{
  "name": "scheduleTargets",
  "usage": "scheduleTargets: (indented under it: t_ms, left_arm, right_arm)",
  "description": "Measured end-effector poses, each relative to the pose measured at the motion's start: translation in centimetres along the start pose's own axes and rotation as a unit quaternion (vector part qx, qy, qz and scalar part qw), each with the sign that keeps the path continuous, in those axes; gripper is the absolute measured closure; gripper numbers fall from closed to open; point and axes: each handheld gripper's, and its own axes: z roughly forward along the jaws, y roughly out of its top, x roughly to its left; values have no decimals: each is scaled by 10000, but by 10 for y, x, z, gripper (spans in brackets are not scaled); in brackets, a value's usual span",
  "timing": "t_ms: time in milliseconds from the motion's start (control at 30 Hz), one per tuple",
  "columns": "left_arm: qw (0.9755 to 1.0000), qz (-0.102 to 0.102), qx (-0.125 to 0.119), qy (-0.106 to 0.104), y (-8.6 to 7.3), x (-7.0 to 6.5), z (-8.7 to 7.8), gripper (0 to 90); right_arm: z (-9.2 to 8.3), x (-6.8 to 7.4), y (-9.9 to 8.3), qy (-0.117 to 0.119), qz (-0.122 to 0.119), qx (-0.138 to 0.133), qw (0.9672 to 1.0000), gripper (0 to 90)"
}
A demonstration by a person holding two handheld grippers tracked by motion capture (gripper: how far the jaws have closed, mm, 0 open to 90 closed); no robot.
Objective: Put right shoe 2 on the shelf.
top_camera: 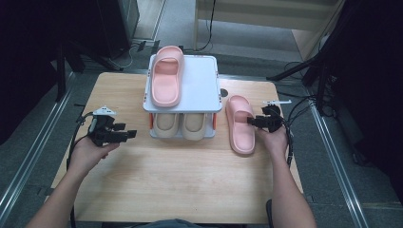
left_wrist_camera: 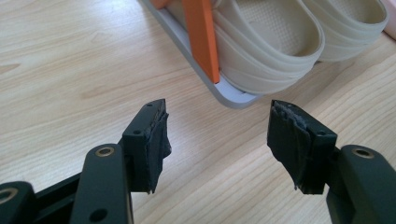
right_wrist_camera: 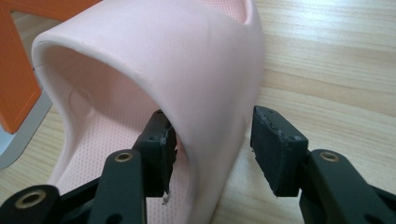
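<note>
A pink slipper lies on the table just right of a two-tier shoe rack. My right gripper stands open around the side of its strap. One jaw is inside under the strap and the other outside, with a gap left on the outer side. A second pink slipper rests on the rack's top shelf, at its left. My left gripper hovers open over bare wood left of the rack, with nothing between its jaws.
Two beige slippers fill the rack's lower shelf, behind an orange post. The right half of the top shelf is bare. The wooden table has open room in front. Cables trail off the right edge.
</note>
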Motion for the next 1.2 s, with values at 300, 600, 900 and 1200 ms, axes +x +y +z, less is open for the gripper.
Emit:
scheduleTargets:
  t_ms: [300,600,900,1200]
  left_arm:
    - [9999,-75,-3,70,-7,3,-6,383]
    - [9999,-100,-4,70,-8,3,-6,383]
    - [9999,-83,6,69,-8,3,-6,383]
    - [9999,-78,30,66,-8,5,-5,383]
  right_arm:
    - [9,2,6,-92,-96,72,9999,555]
    - [9,-2,6,-54,68,75,9999,611]
    - [10,-1,8,-268,-106,-77,9996,708]
    - [8,1,11,-350,-56,-33,9994,798]
